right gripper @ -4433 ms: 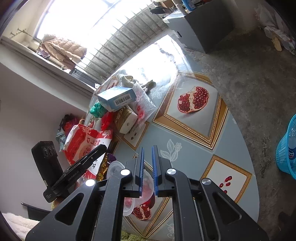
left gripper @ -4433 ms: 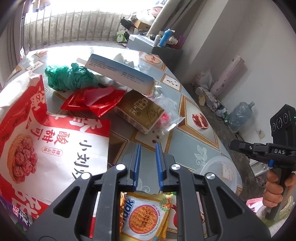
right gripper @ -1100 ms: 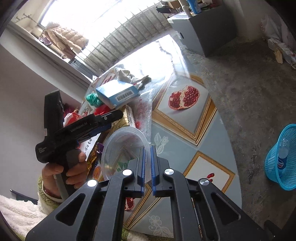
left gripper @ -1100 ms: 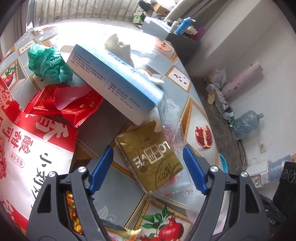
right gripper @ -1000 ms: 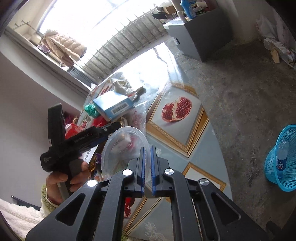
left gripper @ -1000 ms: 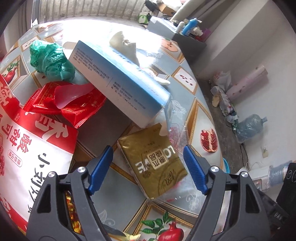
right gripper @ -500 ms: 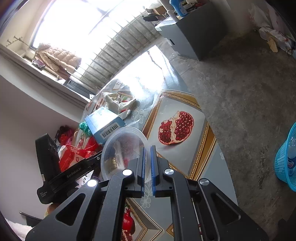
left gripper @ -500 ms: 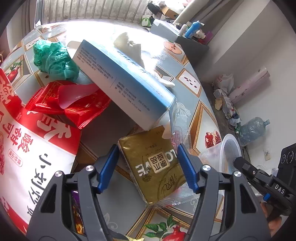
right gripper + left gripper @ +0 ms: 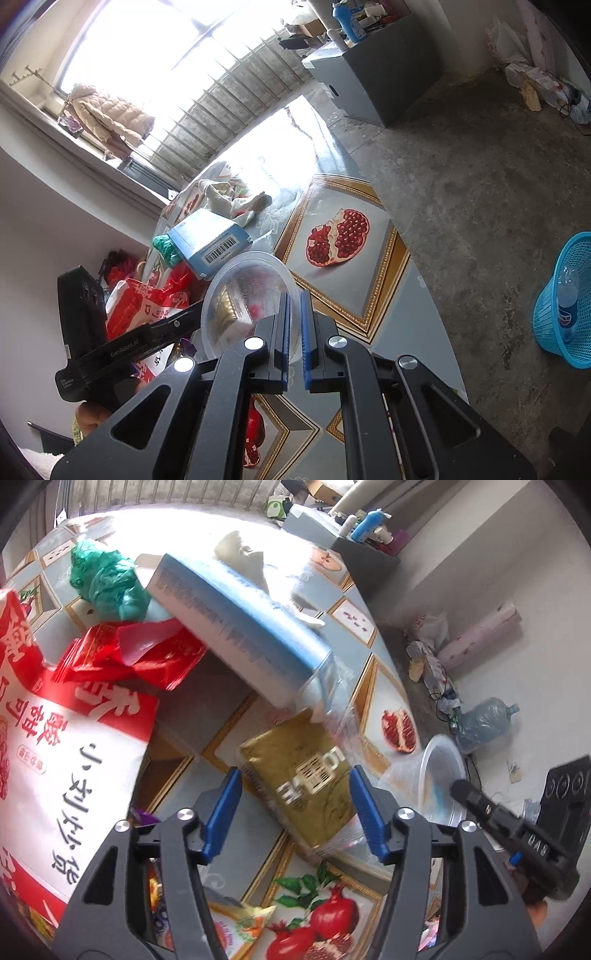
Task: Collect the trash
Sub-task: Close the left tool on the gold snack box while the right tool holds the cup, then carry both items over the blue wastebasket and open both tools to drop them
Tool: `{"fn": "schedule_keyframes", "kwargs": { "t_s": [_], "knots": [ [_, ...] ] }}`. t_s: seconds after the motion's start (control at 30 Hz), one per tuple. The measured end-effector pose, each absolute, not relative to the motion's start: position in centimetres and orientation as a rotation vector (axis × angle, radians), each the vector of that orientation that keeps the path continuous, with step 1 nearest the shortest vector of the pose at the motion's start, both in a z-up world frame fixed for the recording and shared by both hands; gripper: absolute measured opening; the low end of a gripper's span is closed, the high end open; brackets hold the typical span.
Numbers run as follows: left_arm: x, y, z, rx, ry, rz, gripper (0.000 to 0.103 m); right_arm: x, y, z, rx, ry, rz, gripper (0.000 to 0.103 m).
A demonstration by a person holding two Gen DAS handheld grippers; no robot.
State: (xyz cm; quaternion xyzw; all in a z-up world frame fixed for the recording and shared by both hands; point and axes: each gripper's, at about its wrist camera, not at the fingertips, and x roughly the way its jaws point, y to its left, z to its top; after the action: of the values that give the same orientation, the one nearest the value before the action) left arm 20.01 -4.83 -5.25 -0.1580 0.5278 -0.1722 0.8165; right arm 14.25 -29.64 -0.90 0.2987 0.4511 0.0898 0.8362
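The left hand-held gripper [image 9: 295, 808] is standing apart around the gold rectangular packet [image 9: 299, 775] on the table [image 9: 373, 686], while the right hand-held gripper [image 9: 294, 339] is clamping the clear round plastic container [image 9: 243, 288].

blue box [image 9: 240, 627] overhanging (tilted), pomegranate tiles [image 9: 343, 240] bare

Gold packet [image 9: 303, 771]: its label is being blurred past reading.
Snack bag [image 9: 48, 760]: is being cut off by the left edge.
Clear container [image 9: 247, 295]: its near rim is being hidden behind the right gripper [image 9: 293, 325].
Noodle packet [image 9: 240, 926]: is being largely covered by the left gripper [image 9: 295, 812].
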Motion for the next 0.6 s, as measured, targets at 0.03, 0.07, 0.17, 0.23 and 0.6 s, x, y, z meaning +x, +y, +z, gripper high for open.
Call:
{"fn": "schedule_keyframes", "kwargs": {
  "t_s": [0.03, 0.07, 0.17, 0.23, 0.6],
  "knots": [
    [20.3, -5.1, -5.1, -0.343, 1.120, -0.360, 0.065, 14.0, -29.6, -0.7, 0.625, 0.951, 0.182, 0.006],
    [20.6, -5.5, -5.0, -0.351, 1.110, -0.339, 0.067, 13.7, -29.7, -0.5, 0.618, 0.946, 0.174, 0.006],
    [21.2, -6.3, -5.1, -0.366, 1.109, -0.286, 0.067, 13.1, -30.0, -0.5, 0.618, 0.943, 0.167, 0.006],
    [21.5, -7.1, -5.3, -0.334, 1.103, -0.273, 0.067, 12.8, -30.1, -0.5, 0.617, 0.945, 0.160, 0.006],
    [20.0, -7.8, -6.0, -0.120, 1.048, -0.290, 0.058, 11.9, -30.8, 0.2, 0.622, 0.916, 0.141, 0.006]
  ]
}}
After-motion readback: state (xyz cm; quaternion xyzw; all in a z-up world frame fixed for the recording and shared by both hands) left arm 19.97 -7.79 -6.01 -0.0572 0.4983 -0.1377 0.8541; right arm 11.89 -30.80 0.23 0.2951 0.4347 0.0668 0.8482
